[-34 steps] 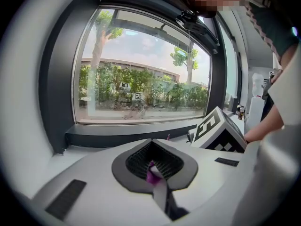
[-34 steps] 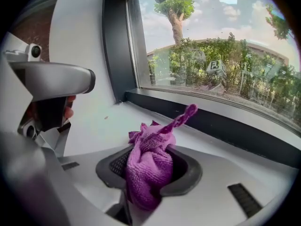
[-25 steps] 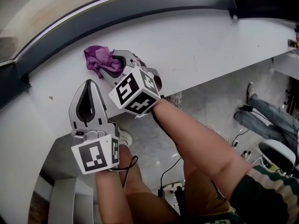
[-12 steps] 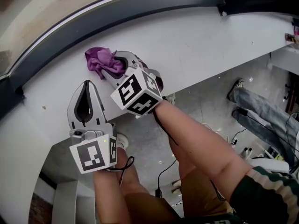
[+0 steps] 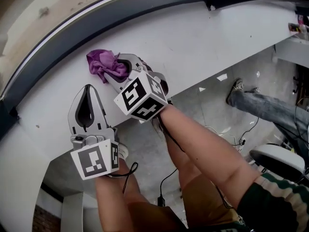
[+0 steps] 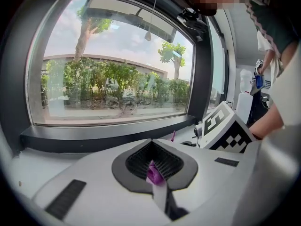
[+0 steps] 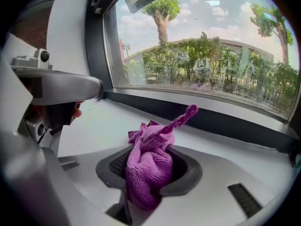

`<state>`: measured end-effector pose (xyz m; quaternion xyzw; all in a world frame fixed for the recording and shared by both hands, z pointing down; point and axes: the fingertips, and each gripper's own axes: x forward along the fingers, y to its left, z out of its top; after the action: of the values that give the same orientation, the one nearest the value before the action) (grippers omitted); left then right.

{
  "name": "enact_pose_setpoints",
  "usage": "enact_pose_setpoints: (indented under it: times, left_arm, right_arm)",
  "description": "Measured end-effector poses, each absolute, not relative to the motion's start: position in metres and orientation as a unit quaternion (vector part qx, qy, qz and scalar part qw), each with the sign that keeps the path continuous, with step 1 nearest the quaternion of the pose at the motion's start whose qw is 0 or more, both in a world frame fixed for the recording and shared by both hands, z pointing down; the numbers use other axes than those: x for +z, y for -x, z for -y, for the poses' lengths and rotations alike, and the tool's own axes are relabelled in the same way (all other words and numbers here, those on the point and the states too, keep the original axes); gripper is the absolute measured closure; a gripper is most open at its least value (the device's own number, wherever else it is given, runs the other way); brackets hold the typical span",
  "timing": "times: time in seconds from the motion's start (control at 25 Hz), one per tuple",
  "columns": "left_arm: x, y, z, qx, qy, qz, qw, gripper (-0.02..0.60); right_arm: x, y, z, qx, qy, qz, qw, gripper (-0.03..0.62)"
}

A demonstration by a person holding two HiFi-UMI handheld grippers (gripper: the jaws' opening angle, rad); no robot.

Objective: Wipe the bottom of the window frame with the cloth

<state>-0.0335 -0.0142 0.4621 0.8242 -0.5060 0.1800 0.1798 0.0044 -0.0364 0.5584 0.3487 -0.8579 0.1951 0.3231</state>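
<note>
Against half a second ago, both tools and the cloth are found at almost the same spots. The left tool is set only slightly lower. The scene around them is shifted in the head view: the joint in the dark grey window frame is now seen further left. The blue-jeaned leg on the floor is placed higher and more to the right. The round white stool seat is shown again at the lower right.

The right tool is kept clamped on the crumpled purple microfibre cloth. Its jaws are held narrow by the bunched fabric, which fills the gap and spills out past the tips. One twisted end is pointed up and away toward the frame. The cloth is held just ahead of this tool's tips, over the white window sill. A strip of bare sill is seen between cloth and frame. Whether the cloth is pressed onto the sill cannot be told.

The left tool is held just beside the right tool, on its left and a little behind. Its tips are over the sill and its body is past the near edge. Its jaws are closed together, and a small purple scrap is caught at their seam.
</note>
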Motion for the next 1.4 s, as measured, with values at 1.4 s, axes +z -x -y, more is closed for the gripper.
enact_pose_setpoints:
  times: [1.4]
  left_arm:
    - [0.476, -0.195, 0.025, 0.181, -0.885, 0.395, 0.170, 0.578]
  right_arm:
    - [0.557, -0.269, 0.049, 0.199, -0.464, 0.798, 0.330, 0.442]
